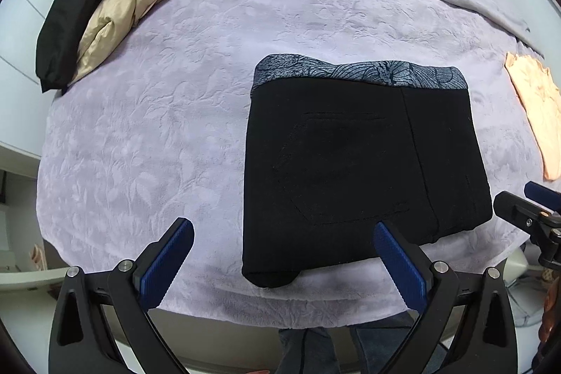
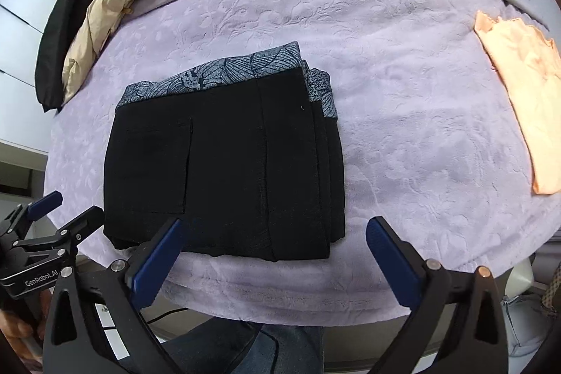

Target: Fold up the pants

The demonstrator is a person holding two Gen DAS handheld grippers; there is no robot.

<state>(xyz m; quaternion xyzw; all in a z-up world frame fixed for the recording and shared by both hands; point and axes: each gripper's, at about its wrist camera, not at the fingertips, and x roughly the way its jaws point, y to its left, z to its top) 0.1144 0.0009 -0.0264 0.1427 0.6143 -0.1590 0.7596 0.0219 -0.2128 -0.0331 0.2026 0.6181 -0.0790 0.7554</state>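
Observation:
The black pants [image 1: 361, 170] lie folded into a compact rectangle on the lilac blanket [image 1: 157, 128], with a grey-blue patterned waistband along the far edge. They also show in the right wrist view [image 2: 224, 170], stacked in several layers. My left gripper [image 1: 284, 251] is open and empty, held above the pants' near left corner. My right gripper [image 2: 277, 247] is open and empty, above the pants' near right edge. The right gripper's tip shows at the right edge of the left wrist view [image 1: 533, 212]; the left gripper shows at the left in the right wrist view [image 2: 52, 226].
A pile of clothes, a beige jacket [image 1: 133, 9] and a black garment [image 1: 73, 13], lies at the far left of the bed. A folded peach garment [image 2: 519, 93] lies at the right. The blanket's near edge [image 2: 315, 300] drops off just below the grippers.

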